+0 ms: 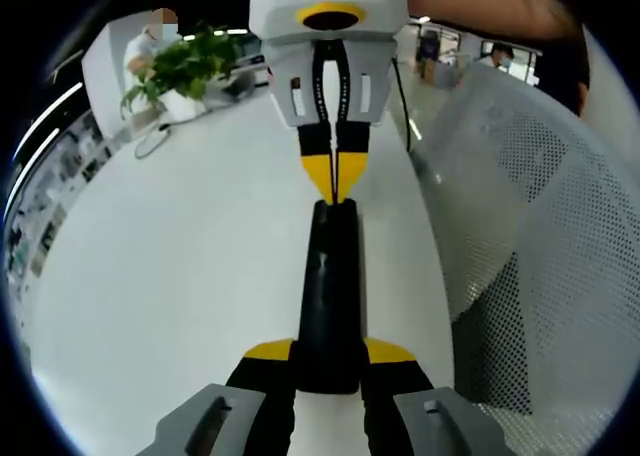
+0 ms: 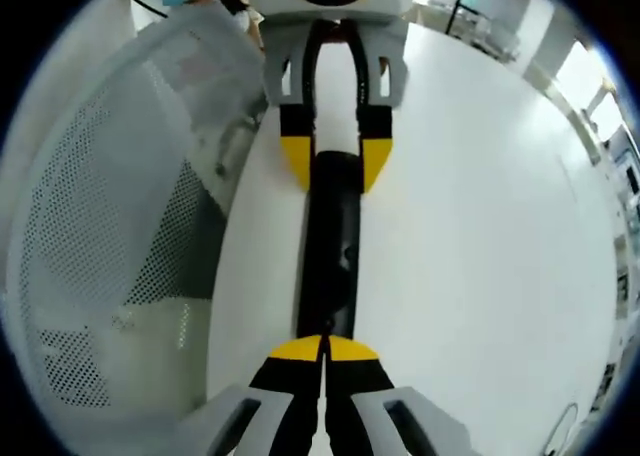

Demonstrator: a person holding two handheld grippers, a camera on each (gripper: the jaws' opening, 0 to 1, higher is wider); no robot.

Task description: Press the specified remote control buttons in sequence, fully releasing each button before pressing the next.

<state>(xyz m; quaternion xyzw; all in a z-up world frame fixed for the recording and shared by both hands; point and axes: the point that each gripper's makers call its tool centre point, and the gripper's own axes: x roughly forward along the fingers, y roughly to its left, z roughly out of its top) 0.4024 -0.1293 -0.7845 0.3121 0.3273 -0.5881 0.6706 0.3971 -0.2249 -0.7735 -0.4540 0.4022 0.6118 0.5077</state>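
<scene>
Remote [image 1: 328, 296] lies mid-frame on white surface [image 1: 170, 276], left tongs [image 1: 328, 361] clamping its near end; right tongs [image 2: 325, 351], tips together at its other end, should press straight down, then lift clear.

White table [image 1: 180, 276], perforated chair [image 1: 560, 236]

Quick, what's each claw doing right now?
Left claw: shut on the black remote, holding one end.
Right claw: shut, tips together on the remote's other end.
</scene>
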